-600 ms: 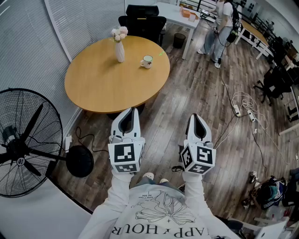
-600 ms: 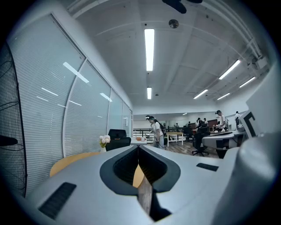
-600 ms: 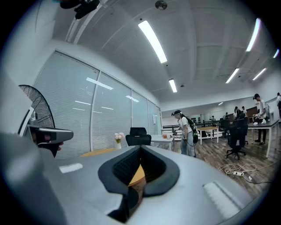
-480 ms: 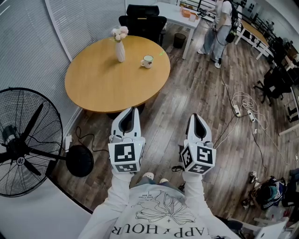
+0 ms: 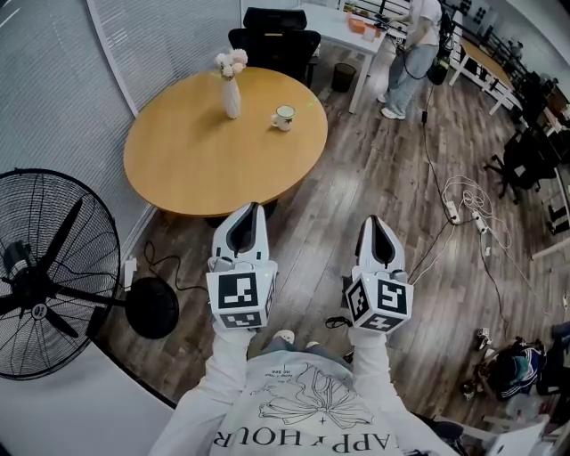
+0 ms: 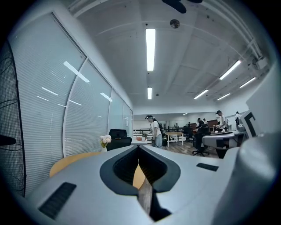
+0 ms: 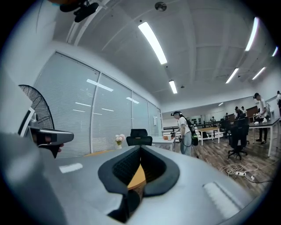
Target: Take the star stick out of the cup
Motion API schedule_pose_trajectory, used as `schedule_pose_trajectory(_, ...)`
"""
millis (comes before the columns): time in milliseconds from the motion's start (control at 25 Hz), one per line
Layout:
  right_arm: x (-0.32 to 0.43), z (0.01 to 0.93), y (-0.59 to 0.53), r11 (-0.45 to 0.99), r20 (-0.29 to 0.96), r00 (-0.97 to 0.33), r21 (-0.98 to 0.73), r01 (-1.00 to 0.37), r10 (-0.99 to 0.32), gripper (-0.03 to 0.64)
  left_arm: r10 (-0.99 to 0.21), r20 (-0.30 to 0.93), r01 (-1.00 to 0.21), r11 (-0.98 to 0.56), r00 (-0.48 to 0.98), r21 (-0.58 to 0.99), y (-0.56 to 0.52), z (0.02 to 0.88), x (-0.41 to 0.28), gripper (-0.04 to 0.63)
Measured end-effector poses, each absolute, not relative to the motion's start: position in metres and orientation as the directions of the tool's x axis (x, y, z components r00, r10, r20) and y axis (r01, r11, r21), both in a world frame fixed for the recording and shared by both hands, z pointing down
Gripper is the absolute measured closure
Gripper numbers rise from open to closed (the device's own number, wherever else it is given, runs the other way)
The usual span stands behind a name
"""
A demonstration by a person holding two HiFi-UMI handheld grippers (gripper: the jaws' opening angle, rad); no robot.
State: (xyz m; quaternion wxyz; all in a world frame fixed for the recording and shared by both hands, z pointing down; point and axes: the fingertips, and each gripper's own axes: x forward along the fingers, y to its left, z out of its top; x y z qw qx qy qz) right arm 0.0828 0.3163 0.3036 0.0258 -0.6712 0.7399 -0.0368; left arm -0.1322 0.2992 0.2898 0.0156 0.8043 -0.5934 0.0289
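Observation:
A white cup [image 5: 283,117] stands near the far right edge of the round wooden table [image 5: 205,151]. No star stick can be made out in it at this distance. A faint green spot [image 5: 309,101] lies on the table just right of the cup. My left gripper [image 5: 248,207] and right gripper [image 5: 374,219] are held side by side over the floor, well short of the table, both shut and empty. In the left gripper view the left gripper [image 6: 138,147] has its jaws together. In the right gripper view the right gripper [image 7: 140,147] also has its jaws together.
A white vase with pale flowers [image 5: 231,89] stands left of the cup. A large floor fan [image 5: 44,276] is at my left, a black chair [image 5: 272,36] behind the table. A person [image 5: 405,53] stands by a white desk [image 5: 343,27]. Cables [image 5: 468,205] lie on the floor.
The person at the back has stepped a little to the left. Both grippers stay where they were, jaws together.

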Motion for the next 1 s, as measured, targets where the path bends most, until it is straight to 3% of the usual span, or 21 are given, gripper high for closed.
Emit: schedule_pose_trajectory(1000,0.078,0.325,0.240,0.153,0.051,-0.159,-0.114,-0.982,-0.986,0.606,-0.956,0.091,-0.960,-0.279,0.278,0.006,0.238,0.302,-0.123,0.570)
